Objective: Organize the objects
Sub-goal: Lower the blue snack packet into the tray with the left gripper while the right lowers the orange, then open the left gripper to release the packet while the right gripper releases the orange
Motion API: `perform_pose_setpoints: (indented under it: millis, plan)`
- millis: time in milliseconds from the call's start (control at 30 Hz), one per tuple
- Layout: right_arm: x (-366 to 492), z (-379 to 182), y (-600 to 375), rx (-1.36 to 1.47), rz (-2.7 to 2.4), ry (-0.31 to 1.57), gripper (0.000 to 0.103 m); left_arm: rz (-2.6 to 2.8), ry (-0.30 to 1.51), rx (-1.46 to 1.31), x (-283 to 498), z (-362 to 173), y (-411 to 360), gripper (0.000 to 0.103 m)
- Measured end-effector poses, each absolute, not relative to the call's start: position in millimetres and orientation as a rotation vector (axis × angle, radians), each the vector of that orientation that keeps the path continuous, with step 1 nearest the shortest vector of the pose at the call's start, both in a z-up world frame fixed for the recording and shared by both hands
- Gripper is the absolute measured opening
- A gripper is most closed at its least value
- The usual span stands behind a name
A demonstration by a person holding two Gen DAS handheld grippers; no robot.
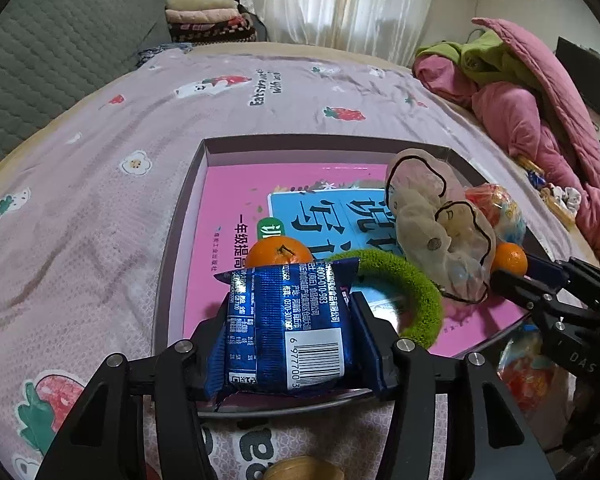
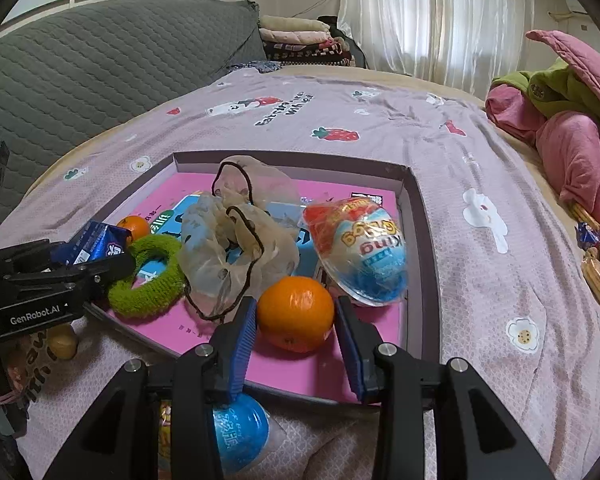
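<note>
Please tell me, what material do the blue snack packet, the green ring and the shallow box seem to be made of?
Blue snack packet: glossy metallised plastic film, as it looks; it crinkles and reflects light.
Green ring: soft, fuzzy fabric, perhaps chenille or terry; its surface is matte and tufted.
Shallow box: probably cardboard with a dull finish; the walls are thin, flat and sharp-cornered.

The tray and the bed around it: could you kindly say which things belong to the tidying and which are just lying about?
In the job: tray, blue snack packet, orange, green ring, toy egg.
Lying about: pink quilt, folded blankets, grey cover.
</note>
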State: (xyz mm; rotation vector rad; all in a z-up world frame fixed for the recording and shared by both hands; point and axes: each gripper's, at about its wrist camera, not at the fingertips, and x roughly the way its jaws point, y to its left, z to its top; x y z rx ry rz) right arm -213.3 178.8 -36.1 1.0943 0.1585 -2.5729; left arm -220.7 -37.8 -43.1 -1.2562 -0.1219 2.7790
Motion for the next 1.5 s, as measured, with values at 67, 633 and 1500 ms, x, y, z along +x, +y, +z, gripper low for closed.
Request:
perform_pose_setpoints:
  millis: [67,633,1500]
  plan:
    - [-214,-35,180,1.094,-2.575,0.153,0.04,2.78,-0.114,-1.26,-220,-43,-38,0.056]
    - [-208,-34,185,1.08,-2.605,0.154,0.05,2.797,-0.104,-1.262,-214,-37,-40,0.063]
    - [-194,-5,192,0.941,-2.66,0.133,0.074,2.887,-0.151,-1.161,-185,1,-39,0.071]
